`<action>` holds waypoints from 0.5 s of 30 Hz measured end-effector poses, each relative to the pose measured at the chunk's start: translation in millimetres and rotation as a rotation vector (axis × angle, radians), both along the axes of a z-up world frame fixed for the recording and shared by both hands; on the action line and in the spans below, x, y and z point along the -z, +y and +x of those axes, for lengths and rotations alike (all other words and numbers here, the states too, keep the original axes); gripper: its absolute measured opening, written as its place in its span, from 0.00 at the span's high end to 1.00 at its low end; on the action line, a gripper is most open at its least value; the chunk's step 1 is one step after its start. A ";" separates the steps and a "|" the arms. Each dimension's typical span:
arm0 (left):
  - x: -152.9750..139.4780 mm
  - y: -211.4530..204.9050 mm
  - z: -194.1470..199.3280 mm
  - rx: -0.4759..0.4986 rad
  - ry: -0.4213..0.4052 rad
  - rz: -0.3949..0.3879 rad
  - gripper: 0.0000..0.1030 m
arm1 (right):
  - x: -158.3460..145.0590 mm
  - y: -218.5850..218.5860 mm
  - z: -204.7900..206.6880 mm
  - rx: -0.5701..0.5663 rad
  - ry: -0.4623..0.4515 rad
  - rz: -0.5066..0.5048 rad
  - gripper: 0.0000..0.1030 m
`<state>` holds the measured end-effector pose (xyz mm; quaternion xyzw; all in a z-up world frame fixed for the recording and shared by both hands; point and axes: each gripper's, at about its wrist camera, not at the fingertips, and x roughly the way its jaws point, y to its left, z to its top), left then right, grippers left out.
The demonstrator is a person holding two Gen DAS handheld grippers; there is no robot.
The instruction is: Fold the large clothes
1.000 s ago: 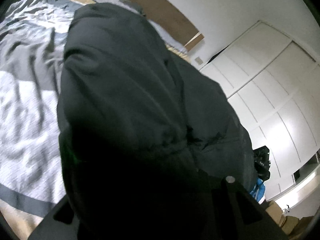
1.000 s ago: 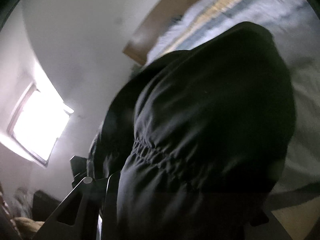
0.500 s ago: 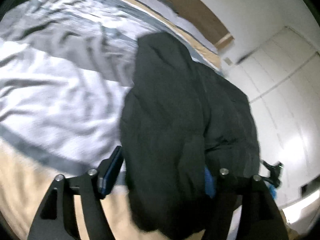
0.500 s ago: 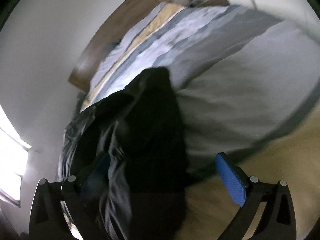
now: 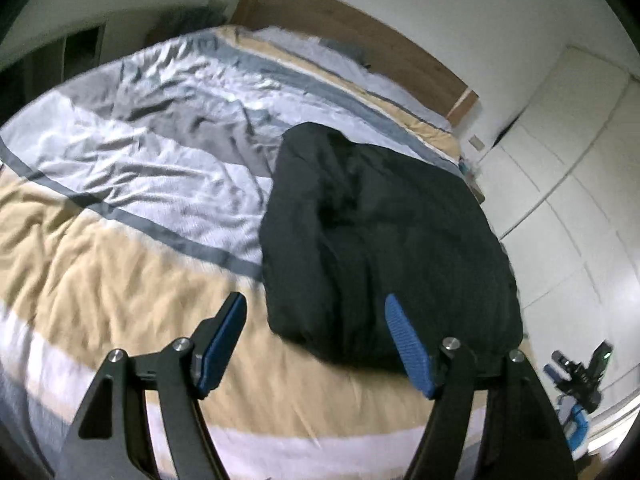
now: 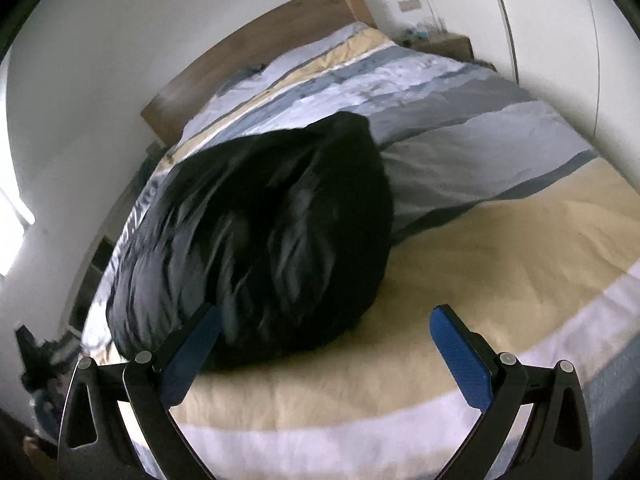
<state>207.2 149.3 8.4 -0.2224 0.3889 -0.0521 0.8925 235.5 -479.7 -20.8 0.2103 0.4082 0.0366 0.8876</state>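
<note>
Lying folded on the striped bed (image 5: 120, 280), left wrist view: black jacket (image 5: 384, 232), near the headboard (image 5: 360, 40); left gripper (image 5: 316, 320) spread wide, just opened, holding nothing. Right wrist view: jacket (image 6: 260, 232) on the bed (image 6: 500, 260); right gripper (image 6: 324, 320) spread wide, just opened, empty.

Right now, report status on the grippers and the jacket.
Left gripper and right gripper open, jaws just spread, nothing between the pads. Black jacket lying bunched on the striped bed cover. Nothing in the way.
</note>
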 end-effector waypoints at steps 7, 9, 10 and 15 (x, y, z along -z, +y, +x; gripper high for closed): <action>-16.7 -78.5 -74.2 -0.068 -0.091 0.298 0.23 | -20.2 62.0 -65.5 -0.002 -0.082 -0.196 0.00; -18.1 -100.0 -93.1 -0.065 -0.110 0.330 0.23 | -25.1 77.4 -83.7 0.014 -0.120 -0.238 0.00; -18.8 -107.7 -100.7 -0.072 -0.116 0.345 0.23 | -27.5 83.2 -90.5 0.016 -0.135 -0.246 0.00; -25.3 -144.0 -136.7 -0.127 -0.159 0.427 0.23 | -43.5 106.4 -126.4 0.027 -0.219 -0.311 0.00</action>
